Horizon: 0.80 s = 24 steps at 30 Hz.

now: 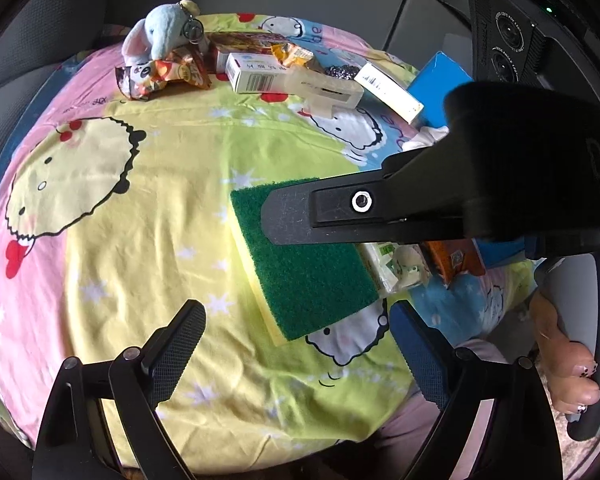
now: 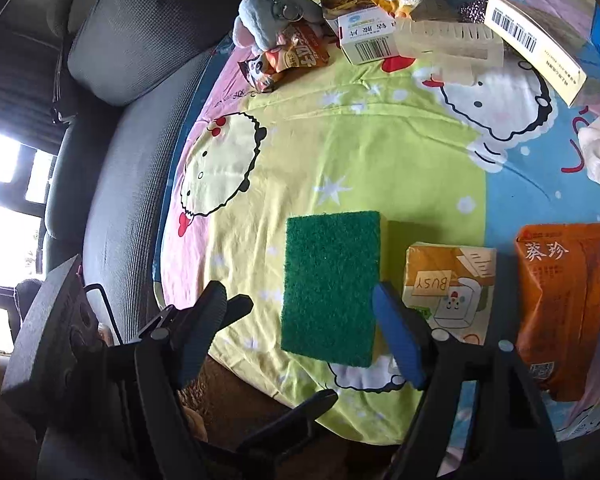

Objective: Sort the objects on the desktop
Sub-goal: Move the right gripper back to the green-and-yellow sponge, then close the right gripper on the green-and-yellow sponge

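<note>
Both tools open, empty: right tool (image 2: 300,320) straddles green sponge (image 2: 332,284); left tool (image 1: 295,356) beside it.

A table under a cartoon-print cloth (image 2: 340,152) in pink, yellow and blue stands against a grey fabric sofa (image 2: 131,128) with a cushion (image 2: 139,40), while bright daylight enters through a window (image 2: 3,168) at the left.
</note>
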Available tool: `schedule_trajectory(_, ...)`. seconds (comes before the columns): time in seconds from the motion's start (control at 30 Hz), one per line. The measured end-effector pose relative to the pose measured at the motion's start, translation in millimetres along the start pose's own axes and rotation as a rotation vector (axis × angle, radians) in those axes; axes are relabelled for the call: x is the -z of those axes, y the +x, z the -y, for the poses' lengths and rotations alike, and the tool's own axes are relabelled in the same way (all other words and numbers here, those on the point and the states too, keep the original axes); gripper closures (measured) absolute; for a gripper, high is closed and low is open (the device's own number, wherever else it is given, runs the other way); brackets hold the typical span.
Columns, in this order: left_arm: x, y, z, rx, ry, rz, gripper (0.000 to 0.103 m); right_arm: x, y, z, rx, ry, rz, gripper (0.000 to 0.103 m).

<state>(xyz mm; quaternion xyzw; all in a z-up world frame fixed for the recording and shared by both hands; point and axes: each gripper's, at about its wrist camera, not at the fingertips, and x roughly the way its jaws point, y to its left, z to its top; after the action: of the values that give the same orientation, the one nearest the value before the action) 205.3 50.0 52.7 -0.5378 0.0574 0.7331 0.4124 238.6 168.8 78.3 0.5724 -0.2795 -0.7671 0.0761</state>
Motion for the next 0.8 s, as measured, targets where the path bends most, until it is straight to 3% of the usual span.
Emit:
schedule_trajectory(0.37,-0.7,14.4,-12.4,0.024,-0.05,-0.035,0.009,-3.9,14.6,8.8,0.027,0.013,-0.055,0.027)
schedule_trajectory(0.47,-2.0,15.0,-14.8,0.012,-0.055,-0.029,0.017,-3.9,19.0,10.9,0.012,0.023,-0.071,0.027)
schedule_trajectory(0.7,-2.0,14.3,-21.9,0.014,-0.078,-0.018,0.023,-4.1,21.1,11.2,0.012,0.019,-0.073,0.027)
schedule_trajectory(0.8,1.3,12.5,-15.6,0.017,-0.076,-0.015,0.027,-2.9,22.9,10.9,0.023,0.011,-0.074,0.032)
